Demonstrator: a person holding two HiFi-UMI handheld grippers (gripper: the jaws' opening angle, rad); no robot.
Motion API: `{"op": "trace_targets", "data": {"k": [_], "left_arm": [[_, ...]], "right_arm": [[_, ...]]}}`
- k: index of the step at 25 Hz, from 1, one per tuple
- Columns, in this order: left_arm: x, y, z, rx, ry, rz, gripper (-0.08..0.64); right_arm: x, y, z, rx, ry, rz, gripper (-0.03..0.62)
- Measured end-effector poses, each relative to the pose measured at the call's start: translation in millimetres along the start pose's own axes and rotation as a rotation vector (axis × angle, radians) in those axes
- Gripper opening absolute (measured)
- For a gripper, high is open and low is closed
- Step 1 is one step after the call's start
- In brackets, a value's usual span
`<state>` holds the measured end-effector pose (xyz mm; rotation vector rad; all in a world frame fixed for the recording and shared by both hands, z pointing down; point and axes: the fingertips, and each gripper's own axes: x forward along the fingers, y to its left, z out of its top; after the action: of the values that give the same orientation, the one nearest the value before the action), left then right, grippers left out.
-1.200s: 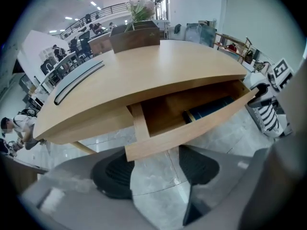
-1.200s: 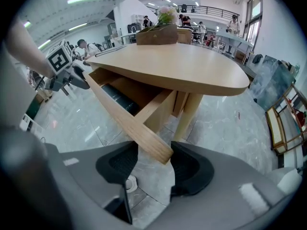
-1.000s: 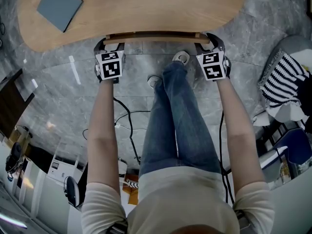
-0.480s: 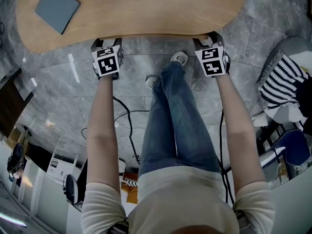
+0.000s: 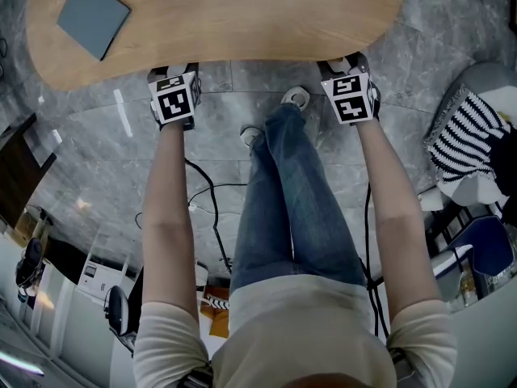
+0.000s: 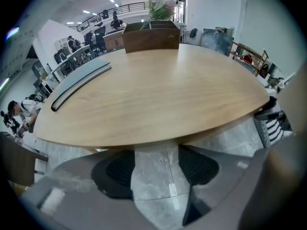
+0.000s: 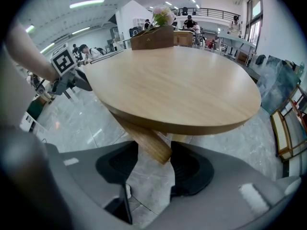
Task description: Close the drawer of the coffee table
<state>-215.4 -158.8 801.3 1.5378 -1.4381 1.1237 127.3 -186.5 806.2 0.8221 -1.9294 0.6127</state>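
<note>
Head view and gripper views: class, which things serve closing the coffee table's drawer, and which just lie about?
Job in hand: coffee table, drawer front, left gripper, right gripper.
Lying about: grey pad, striped cloth, floor cables, flower box.

A second ago the drawer's front edge stuck out from under the surface (image 5: 242,23), between the two claws. Now it is out of sight beneath the top. The left claw (image 5: 171,69) and right claw (image 5: 343,61) have both shifted toward 12 o'clock, up to the surface's rim.
</note>
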Motion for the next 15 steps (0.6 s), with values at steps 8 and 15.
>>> {"op": "trace_targets", "data": {"k": [8, 15], "left_arm": [[1, -3, 0, -0.013, -0.02, 0.008, 0.287], [-18, -28, -16, -0.149, -0.13, -0.042, 0.248]], "right_arm": [[-1, -4, -5, 0.04, -0.036, -0.046, 0.217], [-21, 7, -25, 0.237, -0.09, -0.125, 0.166]]}}
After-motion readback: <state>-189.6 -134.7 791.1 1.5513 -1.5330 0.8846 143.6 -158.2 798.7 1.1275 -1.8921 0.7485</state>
